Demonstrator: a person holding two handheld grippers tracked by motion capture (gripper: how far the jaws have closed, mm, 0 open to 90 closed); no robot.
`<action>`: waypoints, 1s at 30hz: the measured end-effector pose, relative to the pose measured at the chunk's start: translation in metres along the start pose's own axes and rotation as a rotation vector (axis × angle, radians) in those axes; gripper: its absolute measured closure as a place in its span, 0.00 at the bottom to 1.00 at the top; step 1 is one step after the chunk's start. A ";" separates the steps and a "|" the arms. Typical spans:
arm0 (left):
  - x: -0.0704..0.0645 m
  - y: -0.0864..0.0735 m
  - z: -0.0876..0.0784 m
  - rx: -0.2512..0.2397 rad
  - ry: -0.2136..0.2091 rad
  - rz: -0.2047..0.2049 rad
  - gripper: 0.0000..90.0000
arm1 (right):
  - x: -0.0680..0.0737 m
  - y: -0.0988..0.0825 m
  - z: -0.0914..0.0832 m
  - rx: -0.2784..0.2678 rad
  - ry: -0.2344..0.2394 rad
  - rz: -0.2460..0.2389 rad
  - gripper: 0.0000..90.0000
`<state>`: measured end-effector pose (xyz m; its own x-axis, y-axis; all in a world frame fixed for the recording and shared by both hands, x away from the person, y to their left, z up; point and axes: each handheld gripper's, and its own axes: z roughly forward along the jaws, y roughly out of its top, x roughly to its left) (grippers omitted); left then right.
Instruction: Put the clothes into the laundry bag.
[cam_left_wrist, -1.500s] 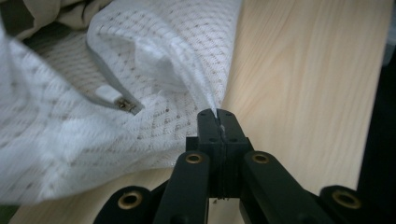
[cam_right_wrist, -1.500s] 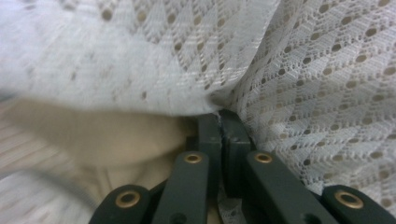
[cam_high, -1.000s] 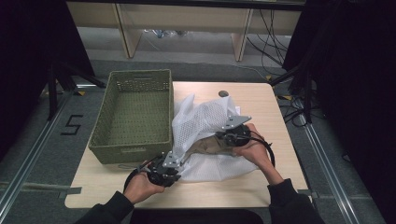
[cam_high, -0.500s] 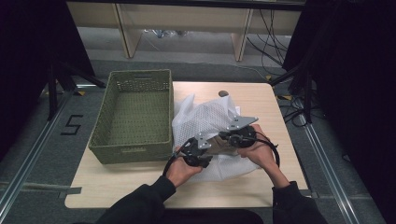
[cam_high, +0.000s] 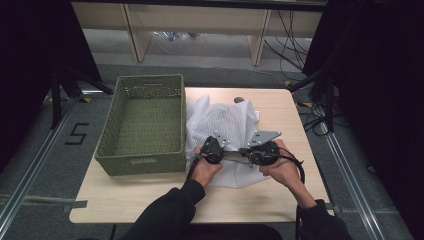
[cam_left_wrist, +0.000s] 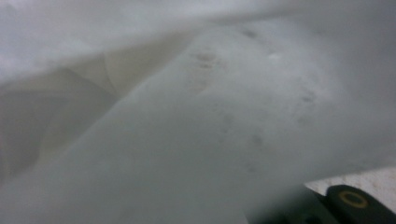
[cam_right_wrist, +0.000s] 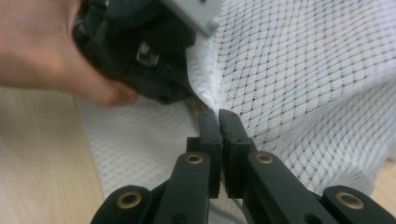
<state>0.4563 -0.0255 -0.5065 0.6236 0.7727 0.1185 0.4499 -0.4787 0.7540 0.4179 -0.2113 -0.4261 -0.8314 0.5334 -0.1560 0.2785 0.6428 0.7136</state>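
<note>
Fingers clenched on mesh cloth (cam_high: 225, 125) both sides: right gripper (cam_right_wrist: 219, 122) pinching fold, left gripper (cam_high: 212, 149) just closed beside it. Cloth bunched on bench (cam_high: 125, 200), basket (cam_high: 145, 122) at 9 o'clock. Folding barely started.

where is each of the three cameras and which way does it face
High view: above the person's side of the table, looking forward and down at the green basket and white mesh cloth; both forearms, the left gripper and right gripper show.
Left gripper view: rides the left gripper, pressed close against blurred white cloth; a bit of black jaw at the bottom right.
Right gripper view: looks along the right gripper's jaws, shut on a cloth fold, with the left hand beyond.
Shared: the cloth appears in all three.
</note>
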 end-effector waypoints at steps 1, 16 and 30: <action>-0.001 -0.002 -0.002 -0.005 -0.023 -0.009 0.92 | 0.000 -0.003 0.001 0.008 0.008 -0.003 1.00; -0.002 -0.004 -0.001 0.034 -0.113 -0.045 0.99 | 0.010 -0.011 0.002 0.013 0.035 -0.005 1.00; -0.010 -0.027 -0.049 0.052 -0.222 -0.012 0.83 | 0.023 -0.031 0.019 0.104 0.094 -0.030 1.00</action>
<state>0.4066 0.0006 -0.4963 0.7407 0.6706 -0.0399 0.4868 -0.4949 0.7198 0.3990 -0.2081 -0.4648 -0.8800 0.4627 -0.1077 0.2976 0.7136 0.6342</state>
